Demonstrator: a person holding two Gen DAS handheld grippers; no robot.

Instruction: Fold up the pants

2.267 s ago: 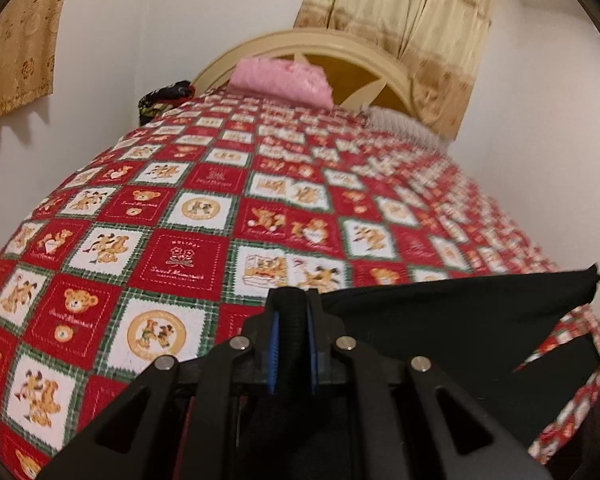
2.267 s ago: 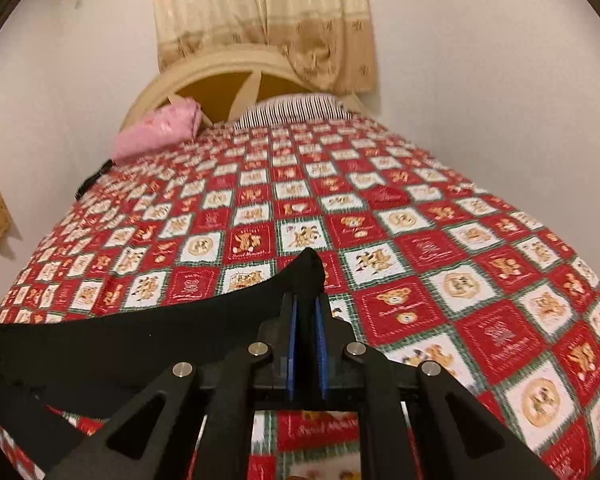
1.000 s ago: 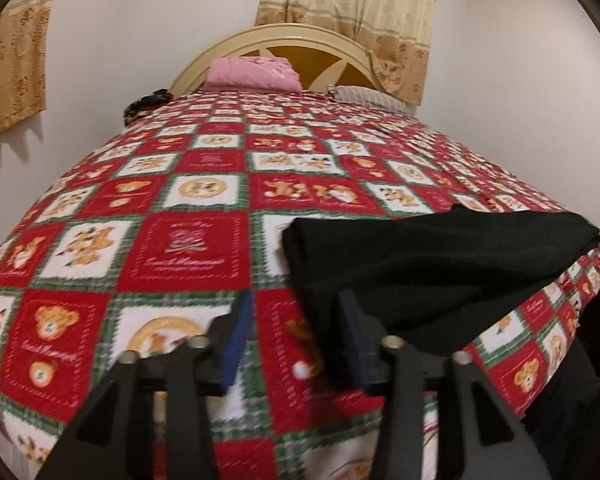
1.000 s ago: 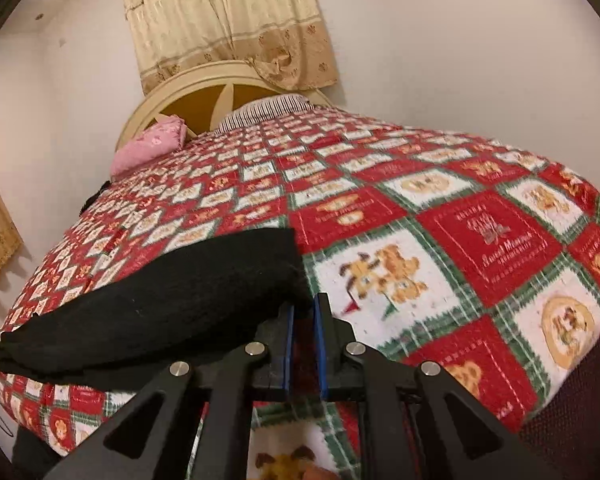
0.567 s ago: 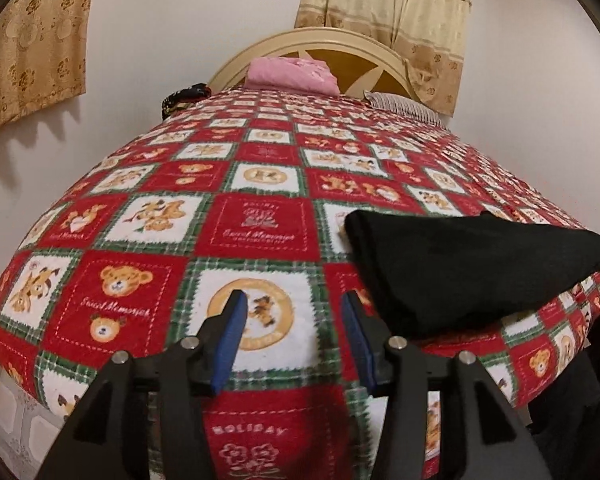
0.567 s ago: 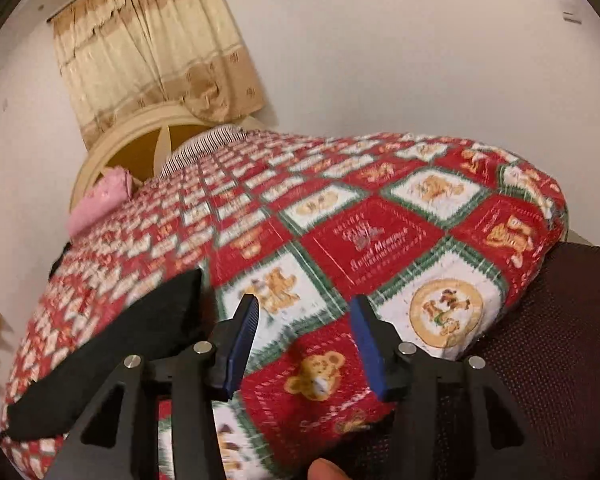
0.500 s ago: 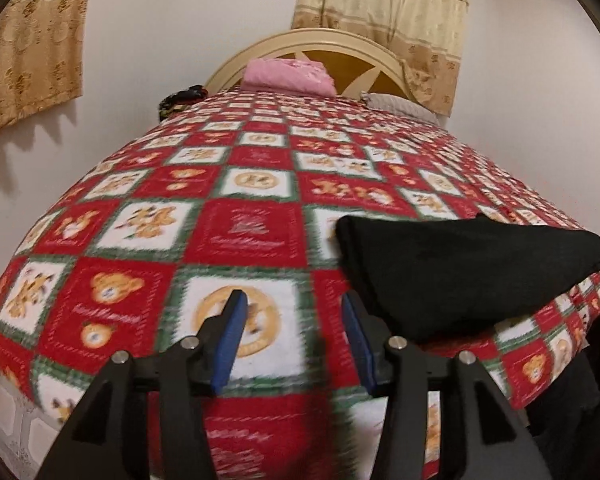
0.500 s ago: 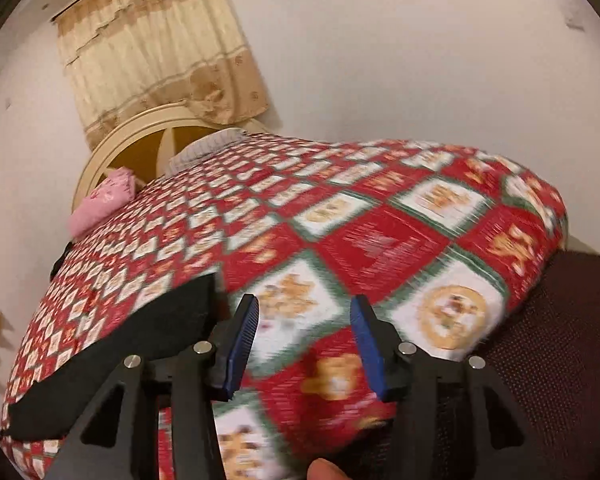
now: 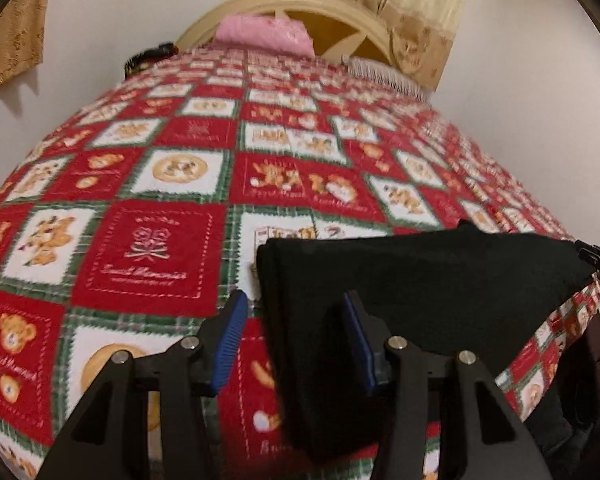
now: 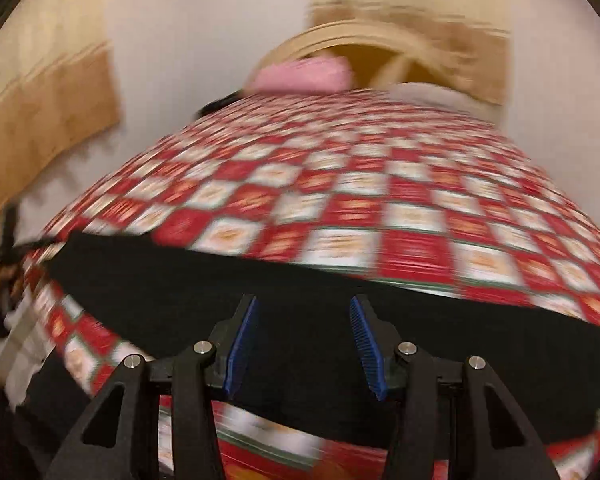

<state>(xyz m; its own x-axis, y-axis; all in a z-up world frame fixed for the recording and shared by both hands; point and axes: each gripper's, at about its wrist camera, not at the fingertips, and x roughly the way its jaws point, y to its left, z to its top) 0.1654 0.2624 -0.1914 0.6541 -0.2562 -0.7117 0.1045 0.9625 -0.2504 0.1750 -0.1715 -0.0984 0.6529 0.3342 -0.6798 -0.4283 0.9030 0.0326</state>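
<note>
The black pants (image 9: 440, 280) lie folded in a long strip across the near edge of the bed, flat on the red teddy-bear bedspread (image 9: 160, 256). My left gripper (image 9: 294, 340) is open over the strip's left end. The cloth's edge runs between its blue pads (image 9: 230, 340), which do not press on it. In the blurred right wrist view the pants (image 10: 260, 300) stretch across the lower frame. My right gripper (image 10: 303, 346) hangs open above their middle, holding nothing.
A pink pillow (image 9: 264, 34) and a striped pillow (image 9: 384, 76) rest against the cream headboard (image 9: 332, 4) at the far end. Beige curtains (image 9: 400, 0) hang behind. White walls stand close on both sides of the bed.
Both grippers have let go of the pants, which now lie on the bed. The right gripper opened and swung left over the strip's middle. The left shifted right onto its left end.
</note>
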